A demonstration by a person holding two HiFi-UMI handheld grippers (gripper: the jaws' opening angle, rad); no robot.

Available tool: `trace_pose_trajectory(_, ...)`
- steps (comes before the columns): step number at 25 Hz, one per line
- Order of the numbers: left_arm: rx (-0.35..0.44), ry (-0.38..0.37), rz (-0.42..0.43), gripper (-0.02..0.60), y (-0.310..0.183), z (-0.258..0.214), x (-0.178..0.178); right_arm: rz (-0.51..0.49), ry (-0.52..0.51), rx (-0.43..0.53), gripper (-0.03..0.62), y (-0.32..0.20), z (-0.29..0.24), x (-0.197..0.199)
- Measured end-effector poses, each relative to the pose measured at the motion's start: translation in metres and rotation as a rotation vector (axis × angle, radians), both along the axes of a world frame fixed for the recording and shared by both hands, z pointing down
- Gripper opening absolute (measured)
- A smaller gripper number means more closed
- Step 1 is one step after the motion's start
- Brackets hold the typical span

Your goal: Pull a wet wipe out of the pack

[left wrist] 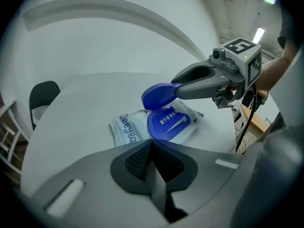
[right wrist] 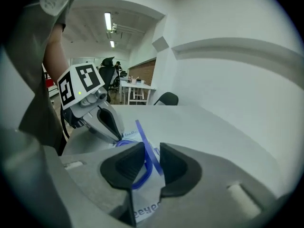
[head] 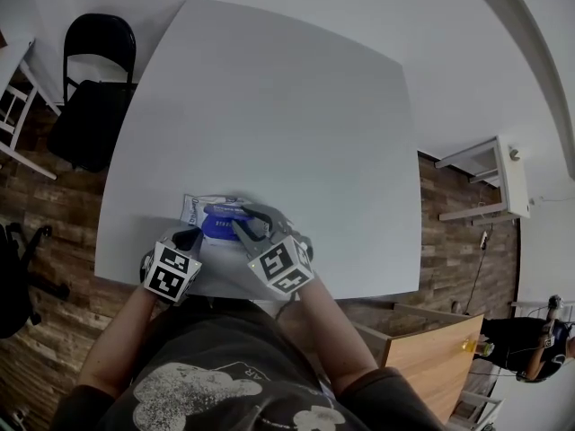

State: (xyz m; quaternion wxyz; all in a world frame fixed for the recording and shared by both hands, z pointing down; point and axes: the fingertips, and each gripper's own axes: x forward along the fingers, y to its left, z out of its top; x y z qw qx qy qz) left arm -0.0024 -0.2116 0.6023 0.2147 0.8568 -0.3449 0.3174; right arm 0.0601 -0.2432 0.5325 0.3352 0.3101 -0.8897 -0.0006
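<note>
While we hold our left gripper (left wrist: 151, 146), fingers shut together, at the wet wipe pack (head: 196, 210) lying lengthwise left-to-right near the surface's (head: 269, 106) front edge, our right gripper (right wrist: 151, 163) pinches its upturned blue lid (left wrist: 159, 95) between its fingers.

Head view looks steeply down on the table (head: 269, 106); both close gripper views share the pack (left wrist: 124, 129).

The worktop (head: 269, 106) is white, smooth and matt. The pack (left wrist: 124, 129) is soft plastic film, creased, with a slight sheen. Its blue lid (left wrist: 159, 95) is hard, glossy plastic (smooth all over). The left claw (left wrist: 152, 144) and right claw (right wrist: 152, 148) are matt grey plastic, and their dark pads (left wrist: 135, 163) are finely textured. The floor (head: 45, 277) is brown wood planking. The far-left chair (head: 90, 106) looks matt black.
</note>
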Motion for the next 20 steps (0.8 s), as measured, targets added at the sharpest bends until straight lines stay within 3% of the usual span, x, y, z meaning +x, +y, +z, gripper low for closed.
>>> trace_pose_trajectory(9, -0.004, -0.006, 0.007, 0.018, 0.002, -0.001, -0.002, 0.132, -0.035, 0.023, 0.111, -0.045, -0.002, 0.005)
trace_pose_trajectory(20, -0.001, -0.008, 0.01, 0.018, 0.004, -0.002, 0.001, 0.208, -0.058, -0.056, 0.179, -0.074, 0.017, 0.009)
